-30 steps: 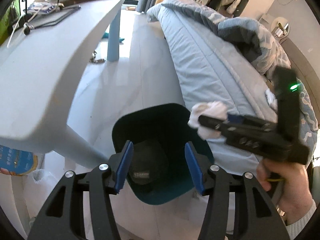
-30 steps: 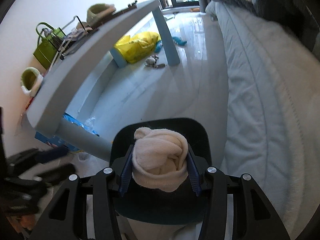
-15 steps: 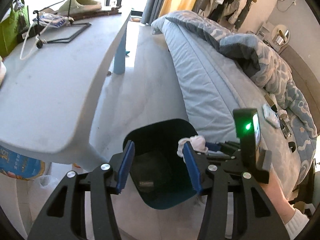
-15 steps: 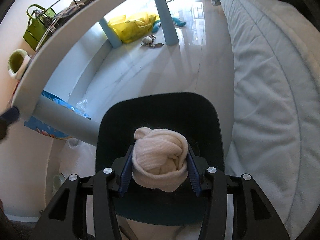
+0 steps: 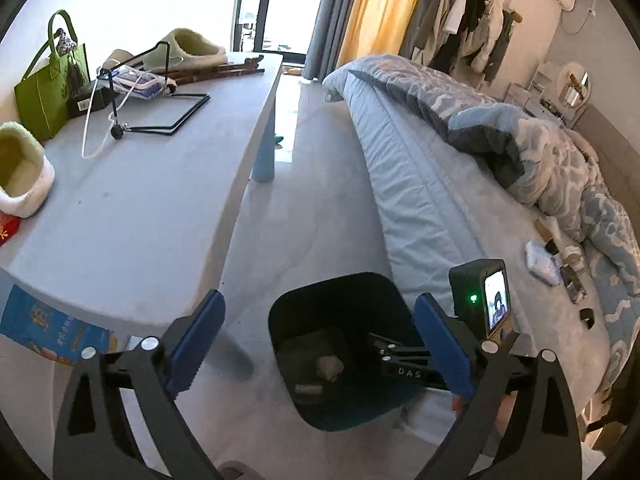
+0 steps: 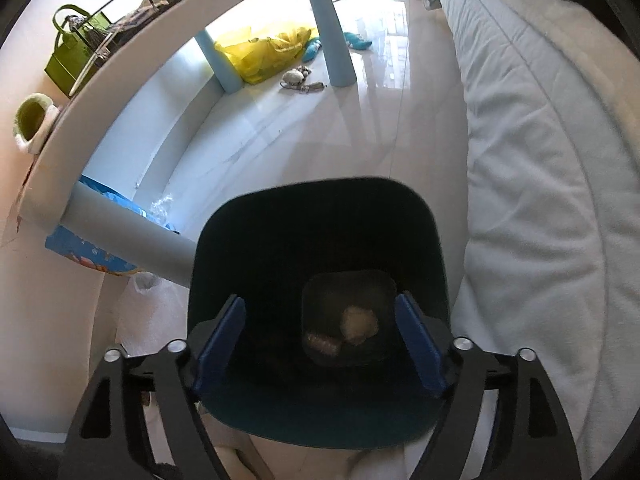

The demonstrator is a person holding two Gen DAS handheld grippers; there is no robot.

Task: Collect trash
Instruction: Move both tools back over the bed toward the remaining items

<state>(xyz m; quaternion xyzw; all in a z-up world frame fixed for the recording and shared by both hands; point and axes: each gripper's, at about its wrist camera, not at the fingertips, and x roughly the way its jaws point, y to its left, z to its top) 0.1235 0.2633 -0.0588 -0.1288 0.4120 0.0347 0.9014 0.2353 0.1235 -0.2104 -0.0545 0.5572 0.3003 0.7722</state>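
A dark teal bin (image 6: 320, 216) stands on the floor between the table and the bed. The crumpled white wad (image 6: 359, 325) lies on its bottom beside a small brownish item (image 6: 322, 345). My right gripper (image 6: 320, 344) is open and empty, right above the bin's mouth. In the left wrist view the bin (image 5: 340, 284) is below, with the wad (image 5: 329, 367) inside it. My left gripper (image 5: 320, 344) is open and empty above the bin. The right gripper's fingers (image 5: 400, 364) reach over the bin's right rim.
A grey table (image 5: 132, 208) stands left of the bin, with slippers (image 5: 20, 168), a green bag (image 5: 48, 84) and a wire stand. The bed (image 5: 460, 208) with a blue quilt runs along the right. A yellow bag (image 6: 268, 52) lies under the table.
My right gripper has opened and the white wad has dropped into the bin. My left gripper has risen and its jaws have spread wider.
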